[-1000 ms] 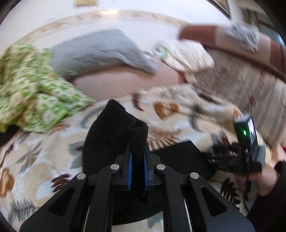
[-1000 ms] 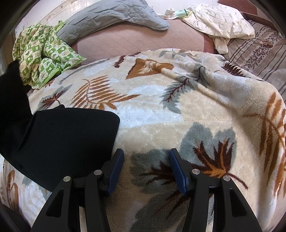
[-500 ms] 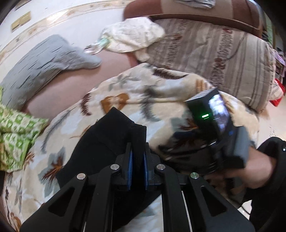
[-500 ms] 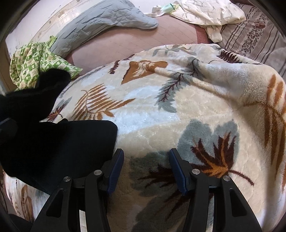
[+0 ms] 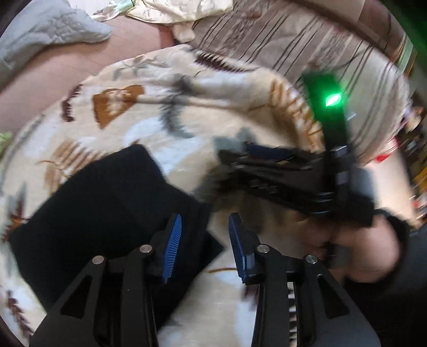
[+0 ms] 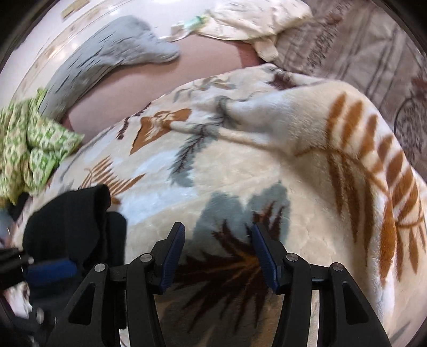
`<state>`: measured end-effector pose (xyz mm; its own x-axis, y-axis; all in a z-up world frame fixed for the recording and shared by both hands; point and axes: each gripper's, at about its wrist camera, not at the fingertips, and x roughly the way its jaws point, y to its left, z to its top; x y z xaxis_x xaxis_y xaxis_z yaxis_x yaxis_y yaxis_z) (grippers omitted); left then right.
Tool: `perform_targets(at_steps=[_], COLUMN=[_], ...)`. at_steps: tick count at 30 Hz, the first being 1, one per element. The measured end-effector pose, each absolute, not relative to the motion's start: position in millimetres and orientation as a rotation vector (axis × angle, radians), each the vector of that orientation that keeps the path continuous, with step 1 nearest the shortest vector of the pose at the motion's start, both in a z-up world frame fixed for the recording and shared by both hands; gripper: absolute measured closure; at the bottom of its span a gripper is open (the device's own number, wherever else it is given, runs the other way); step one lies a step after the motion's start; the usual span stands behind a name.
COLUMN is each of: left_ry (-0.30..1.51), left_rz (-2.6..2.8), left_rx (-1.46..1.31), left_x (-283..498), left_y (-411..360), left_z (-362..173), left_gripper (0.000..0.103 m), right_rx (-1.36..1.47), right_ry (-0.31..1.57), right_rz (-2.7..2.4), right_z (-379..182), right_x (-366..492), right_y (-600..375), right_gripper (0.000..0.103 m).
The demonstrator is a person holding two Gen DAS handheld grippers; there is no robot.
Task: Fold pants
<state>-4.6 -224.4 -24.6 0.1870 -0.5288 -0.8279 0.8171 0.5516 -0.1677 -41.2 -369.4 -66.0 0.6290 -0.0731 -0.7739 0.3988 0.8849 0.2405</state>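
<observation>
The black pants (image 5: 106,208) lie folded on the leaf-patterned blanket (image 5: 165,101). My left gripper (image 5: 205,229) is open just above their right edge, its left finger over the cloth, holding nothing. The pants also show at the lower left of the right wrist view (image 6: 77,227), with the left gripper's blue finger (image 6: 50,268) beside them. My right gripper (image 6: 217,240) is open and empty over the bare blanket (image 6: 267,160), to the right of the pants. It shows blurred in the left wrist view (image 5: 280,170), held by a hand (image 5: 368,253).
A grey pillow (image 6: 106,56) and a cream cloth (image 6: 253,21) lie on the pink sheet (image 6: 160,80) at the back. A green patterned cloth (image 6: 29,149) lies at the left. A striped cushion (image 5: 307,40) stands at the right.
My left gripper has carried the pants' held end over to the right, laid it down and opened. The right gripper has stayed open and shifted a little.
</observation>
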Motion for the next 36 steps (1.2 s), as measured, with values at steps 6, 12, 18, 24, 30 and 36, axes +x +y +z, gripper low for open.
perform_targets(at_steps=[6, 12, 18, 24, 30, 36], left_ry=[0.811, 0.873, 1.038, 1.069, 0.918, 0.968], left_rz=[-0.911, -0.728, -0.824, -0.847, -0.903, -0.741], left_rx=[0.143, -0.008, -0.004, -0.032, -0.035, -0.075], left_x=[-8, 7, 8, 24, 23, 87], left_y=[-148, -55, -61, -67, -50, -78], left_z=[42, 13, -46, -66, -14, -30], left_gripper=[0.054, 0.086, 0.103, 0.102, 0.102, 0.102], right_rx=[0.431, 0.347, 0.114, 0.210, 0.291, 0.166], right_ry=[0.749, 0.679, 0.884, 0.921, 0.809, 0.665], right_rz=[-0.184, 0.279, 0.309, 0.274, 0.299, 0.340], right_z=[-41, -9, -41, -54, -27, -6], right_x=[-49, -47, -32, -39, -38, 7], right_y=[-365, -319, -270, -284, -305, -296], right_gripper=[0.049, 0.063, 0.087, 0.087, 0.082, 0.084])
